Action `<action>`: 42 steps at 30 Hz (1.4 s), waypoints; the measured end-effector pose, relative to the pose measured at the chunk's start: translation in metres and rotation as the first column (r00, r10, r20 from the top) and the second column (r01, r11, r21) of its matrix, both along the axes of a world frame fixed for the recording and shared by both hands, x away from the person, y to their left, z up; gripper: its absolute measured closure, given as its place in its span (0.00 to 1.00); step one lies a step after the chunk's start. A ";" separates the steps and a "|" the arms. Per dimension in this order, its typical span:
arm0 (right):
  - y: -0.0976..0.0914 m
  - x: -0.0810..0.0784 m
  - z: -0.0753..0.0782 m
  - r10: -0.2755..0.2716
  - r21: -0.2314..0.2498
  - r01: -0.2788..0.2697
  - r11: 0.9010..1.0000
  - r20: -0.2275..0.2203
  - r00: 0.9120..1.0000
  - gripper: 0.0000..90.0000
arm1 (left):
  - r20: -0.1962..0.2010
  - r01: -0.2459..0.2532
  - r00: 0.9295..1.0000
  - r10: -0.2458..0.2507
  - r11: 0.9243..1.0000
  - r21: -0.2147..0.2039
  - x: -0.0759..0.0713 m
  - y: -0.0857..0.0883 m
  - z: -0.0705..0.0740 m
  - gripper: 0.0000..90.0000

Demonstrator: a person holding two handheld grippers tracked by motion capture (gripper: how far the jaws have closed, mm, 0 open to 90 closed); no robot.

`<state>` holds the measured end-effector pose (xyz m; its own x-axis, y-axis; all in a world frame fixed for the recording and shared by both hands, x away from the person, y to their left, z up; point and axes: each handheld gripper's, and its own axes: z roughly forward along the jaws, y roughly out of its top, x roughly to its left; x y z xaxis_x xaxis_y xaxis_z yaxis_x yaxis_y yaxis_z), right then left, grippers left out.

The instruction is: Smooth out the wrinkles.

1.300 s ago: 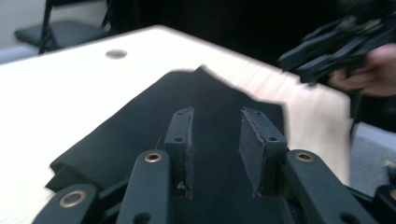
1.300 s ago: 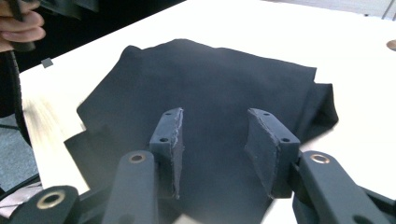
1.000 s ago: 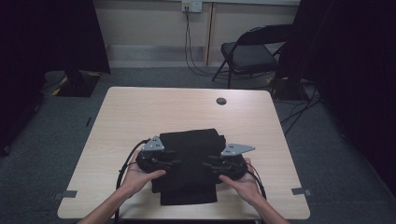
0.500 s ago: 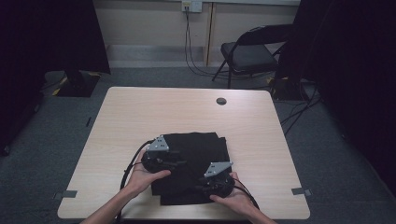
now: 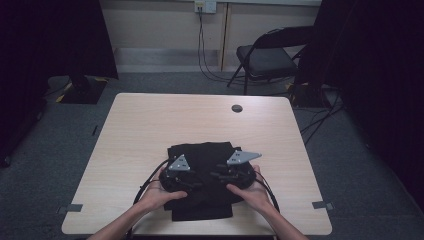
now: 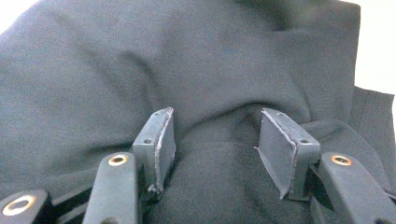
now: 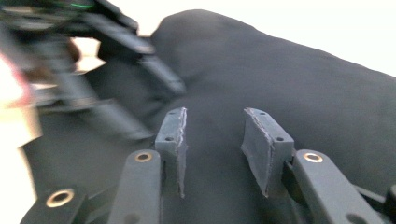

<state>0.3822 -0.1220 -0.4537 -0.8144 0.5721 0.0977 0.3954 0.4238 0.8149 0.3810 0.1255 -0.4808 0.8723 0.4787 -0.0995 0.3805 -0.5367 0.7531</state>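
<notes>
A folded black cloth (image 5: 200,152) lies on the near half of the light wooden table (image 5: 150,125). Both hands hold their grippers low over its middle, close together. The left gripper (image 5: 192,181) is open; its jaws have just been opening. In the left gripper view (image 6: 215,116) a raised fold of the cloth (image 6: 140,70) sits between the pads (image 6: 159,142), not pinched. The right gripper (image 5: 225,177) is open too and has just widened; its jaws (image 7: 215,112) hover over the cloth (image 7: 303,93) with nothing gripped. The blurred left gripper (image 7: 116,42) shows at upper left in the right gripper view.
A round cable hole (image 5: 236,108) sits near the table's far edge. A folding chair (image 5: 270,57) and floor cables stand beyond the far right corner. Grey tape marks (image 5: 75,207) sit by the near corners. Dark curtains flank both sides.
The right gripper dipped toward the near edge, then came back up beside the left one. The left gripper shifted slightly right and nearer. The cloth lies much as before.
</notes>
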 end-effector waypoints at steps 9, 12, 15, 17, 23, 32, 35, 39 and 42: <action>0.005 0.006 -0.031 -0.004 -0.108 -0.002 0.994 -0.058 0.998 0.63 | 0.000 0.019 1.000 -0.019 1.000 -0.010 0.000 -0.002 0.003 0.50; 0.002 -0.005 -0.031 -0.015 -0.112 0.009 0.994 -0.052 0.999 0.63 | -0.018 0.021 1.000 -0.022 0.998 -0.056 0.001 -0.004 0.009 0.50; 0.000 -0.015 -0.030 -0.021 -0.126 0.016 0.992 -0.037 0.999 0.63 | 0.008 0.037 0.999 -0.037 0.997 -0.068 0.000 -0.008 0.015 0.52; -0.002 -0.021 -0.030 -0.019 -0.124 0.013 0.992 -0.044 0.999 0.63 | -0.016 0.054 0.998 -0.055 0.997 -0.055 0.000 -0.012 0.010 0.53; -0.017 -0.018 -0.010 -0.024 -0.084 0.022 0.996 -0.016 1.000 0.55 | -0.078 0.035 0.996 -0.039 0.998 -0.054 0.003 -0.015 -0.005 0.54; -0.013 0.051 0.011 -0.087 -0.016 0.087 0.996 -0.006 0.996 0.30 | -0.061 0.029 0.998 -0.030 0.999 -0.024 0.001 -0.018 -0.005 0.54; -0.001 0.070 0.007 -0.076 -0.016 0.075 0.997 -0.032 0.997 0.26 | -0.058 0.032 0.998 -0.032 0.999 -0.010 0.001 -0.020 -0.004 0.54; 0.017 0.089 -0.003 -0.050 -0.051 0.047 0.998 -0.055 0.997 0.23 | -0.067 0.034 0.997 -0.034 0.999 -0.011 0.003 -0.020 -0.004 0.54; 0.024 0.100 -0.012 -0.032 -0.072 0.027 0.997 -0.072 0.997 0.22 | -0.069 0.031 0.997 -0.031 0.999 -0.012 0.003 -0.020 -0.004 0.54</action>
